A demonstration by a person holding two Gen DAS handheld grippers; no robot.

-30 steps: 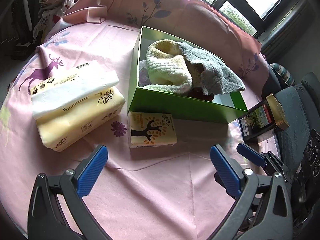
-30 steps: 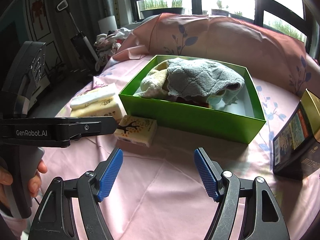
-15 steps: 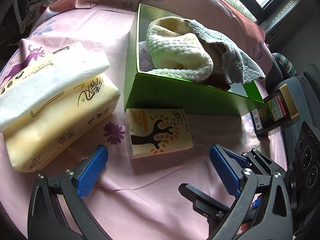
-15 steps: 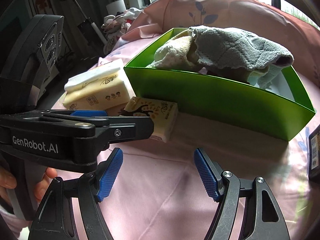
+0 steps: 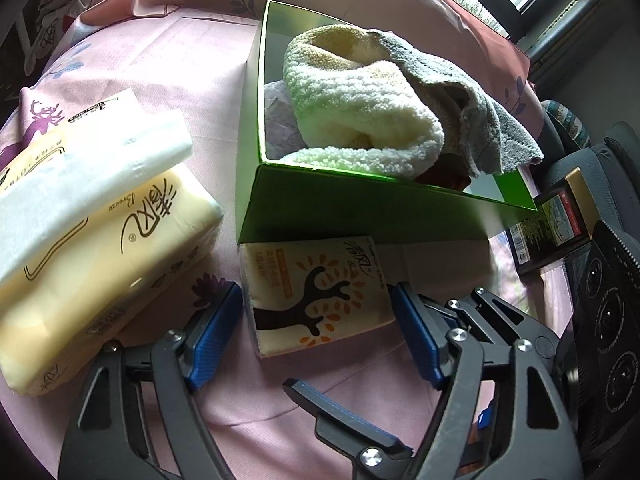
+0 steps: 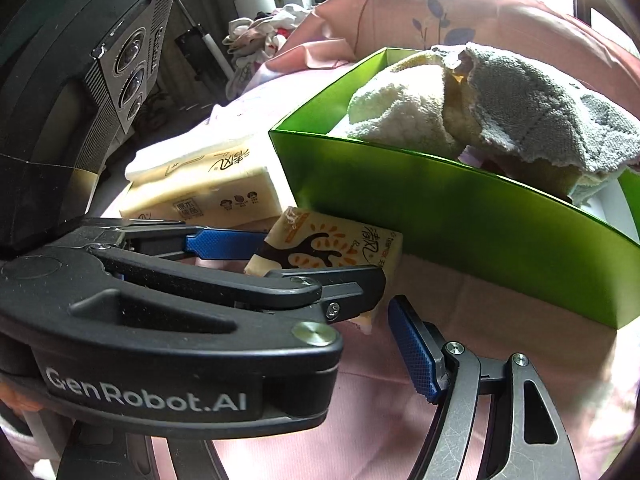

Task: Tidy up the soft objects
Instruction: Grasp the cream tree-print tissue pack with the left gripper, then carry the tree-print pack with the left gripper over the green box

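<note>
A small tissue pack (image 5: pixel 316 296) with a tree print lies on the pink sheet, right in front of the green box (image 5: pixel 360 216). My left gripper (image 5: pixel 316 340) straddles the pack with its jaws closing. Its blue pads stand close to the pack's two sides and do not visibly squeeze it. From the right wrist view the pack (image 6: pixel 340 240) shows between the left gripper's fingers (image 6: pixel 224 242). My right gripper (image 6: pixel 318 350) is open just behind; only its right finger (image 6: pixel 416 352) shows. The box holds a cream towel (image 5: pixel 360 100) and a grey cloth (image 5: pixel 480 92).
A large yellow tissue pack (image 5: pixel 100 232) lies left of the small one. A dark tin box (image 5: pixel 556 224) stands right of the green box. A pile of clothes (image 6: pixel 264 36) lies at the far edge of the sheet. A dark chair is at the right.
My left gripper came forward and down over the small tissue pack and its jaws narrowed around it. My right gripper moved in lower, and the left gripper now fills much of its view.
</note>
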